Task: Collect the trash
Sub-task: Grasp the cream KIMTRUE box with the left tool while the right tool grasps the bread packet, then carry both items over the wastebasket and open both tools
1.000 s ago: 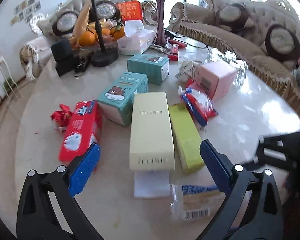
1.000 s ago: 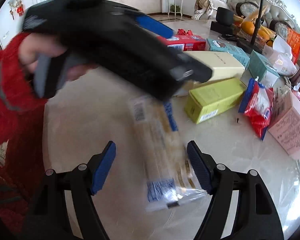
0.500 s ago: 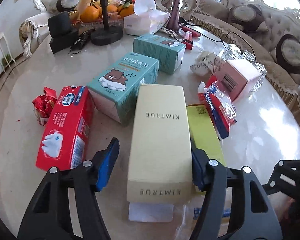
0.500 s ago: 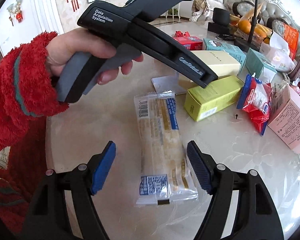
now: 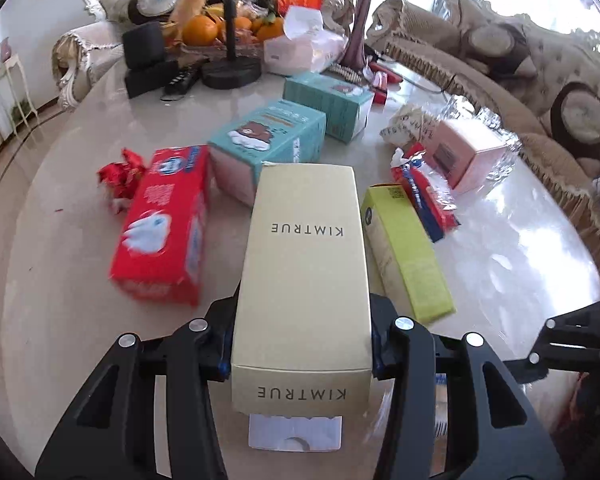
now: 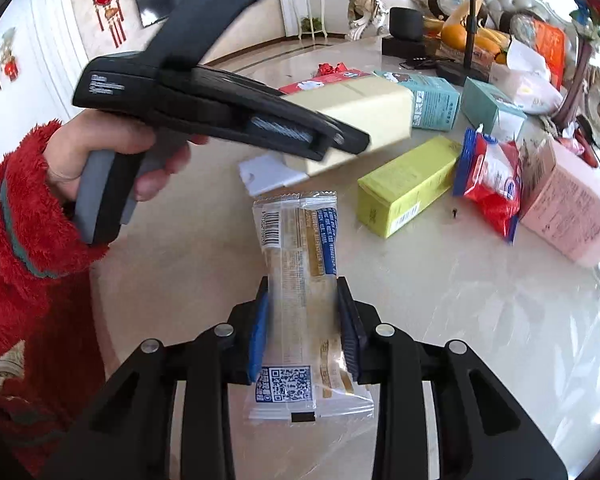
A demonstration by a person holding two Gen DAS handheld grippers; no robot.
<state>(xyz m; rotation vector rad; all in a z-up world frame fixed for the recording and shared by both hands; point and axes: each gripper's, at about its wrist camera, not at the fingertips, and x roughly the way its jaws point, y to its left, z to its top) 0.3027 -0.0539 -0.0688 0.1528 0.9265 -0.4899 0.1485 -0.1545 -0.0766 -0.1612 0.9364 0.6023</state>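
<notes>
Item, left: our left gripper (image 5: 302,344) has just closed its jaws from wide apart onto the near end of the cream carton (image 5: 304,264), tilted off the marble table (image 5: 80,216). Item, right of that carton: our right gripper (image 6: 303,330) has just clamped the snack wrapper (image 6: 300,280), so two pieces seem ready to lift. Containers: no bin shows; the carton's flap hangs open, contents hidden.

KIMTRUE box (image 5: 304,264) between toothpaste box (image 5: 164,228) and slim box (image 5: 404,256); snack wrapper (image 6: 300,280) nearer
</notes>
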